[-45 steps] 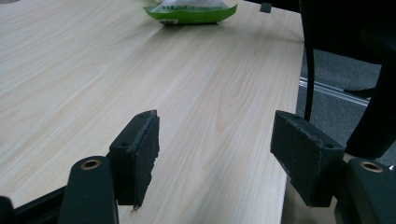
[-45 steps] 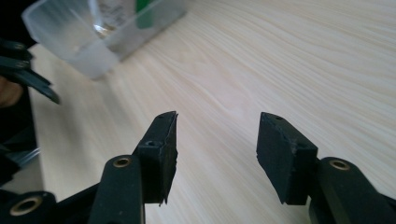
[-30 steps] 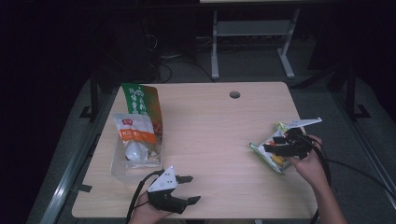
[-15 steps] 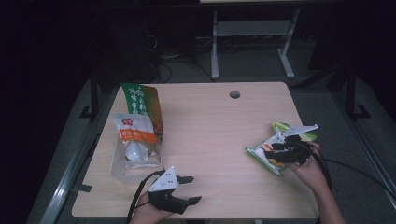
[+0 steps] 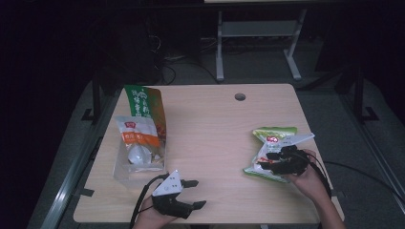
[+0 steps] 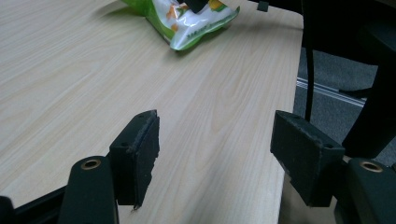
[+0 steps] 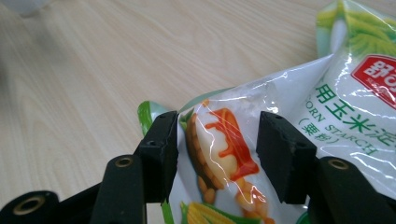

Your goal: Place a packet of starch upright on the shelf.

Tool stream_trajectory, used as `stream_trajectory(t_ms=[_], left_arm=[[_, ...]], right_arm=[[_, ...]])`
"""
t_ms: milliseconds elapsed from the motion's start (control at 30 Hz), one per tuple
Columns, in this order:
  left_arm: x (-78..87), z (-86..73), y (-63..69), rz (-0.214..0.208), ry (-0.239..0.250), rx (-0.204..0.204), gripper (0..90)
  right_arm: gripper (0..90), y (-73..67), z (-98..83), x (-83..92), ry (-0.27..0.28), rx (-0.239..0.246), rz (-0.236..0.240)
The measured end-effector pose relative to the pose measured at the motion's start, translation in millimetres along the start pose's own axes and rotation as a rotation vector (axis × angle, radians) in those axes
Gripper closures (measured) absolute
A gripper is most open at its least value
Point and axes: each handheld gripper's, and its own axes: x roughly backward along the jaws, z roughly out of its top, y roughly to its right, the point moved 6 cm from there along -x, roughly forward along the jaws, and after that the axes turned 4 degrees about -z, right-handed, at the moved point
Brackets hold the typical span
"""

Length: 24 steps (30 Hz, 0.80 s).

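Starting at the left edge of the worktop (image 5: 210, 119): a clear tray (image 5: 125, 168) with an orange-labelled pouch (image 5: 137, 138) lying in it, and a green bag (image 5: 145, 107) leaning at its far end.

Left hand-held gripper (image 5: 193, 193) near the front edge, jaws spread wide over bare wood, nothing between them. Idle, I'd say.

Right side: starch bag (image 5: 270, 148) lying flat near the right edge. Right hand-held gripper (image 5: 267, 160) set over its near end, jaws part-open and straddling the printed film (image 7: 219, 144); pads look just off the plastic, not pinching yet.

Step in hand, as I read it: taking hold of the starch bag. Next move calls for closing squarely on the film, then lifting without letting the slick plastic slip.
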Motion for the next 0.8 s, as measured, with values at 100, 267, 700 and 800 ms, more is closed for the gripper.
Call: stream_trajectory(t_ms=[100,267,700,800], left_arm=[[0.1,0.1,0.2,0.000,0.002,0.000,32.5],[-0.2,-0.2,0.5,-0.002,-0.001,0.001,32.5],[-1.6,-0.6,0.2,-0.003,-0.004,-0.002,32.5],[-2.0,-0.7,-0.4,-0.001,-0.006,-0.002,32.5]], right_arm=[[48.9,-7.3,-0.1,-1.3,-0.005,0.006,0.012],[48.7,-12.9,0.8,-2.3,-0.011,0.011,0.032],[42.1,27.4,6.2,25.1,0.015,-0.103,-0.034],[39.9,44.5,2.2,29.3,0.011,-0.139,-0.064]])
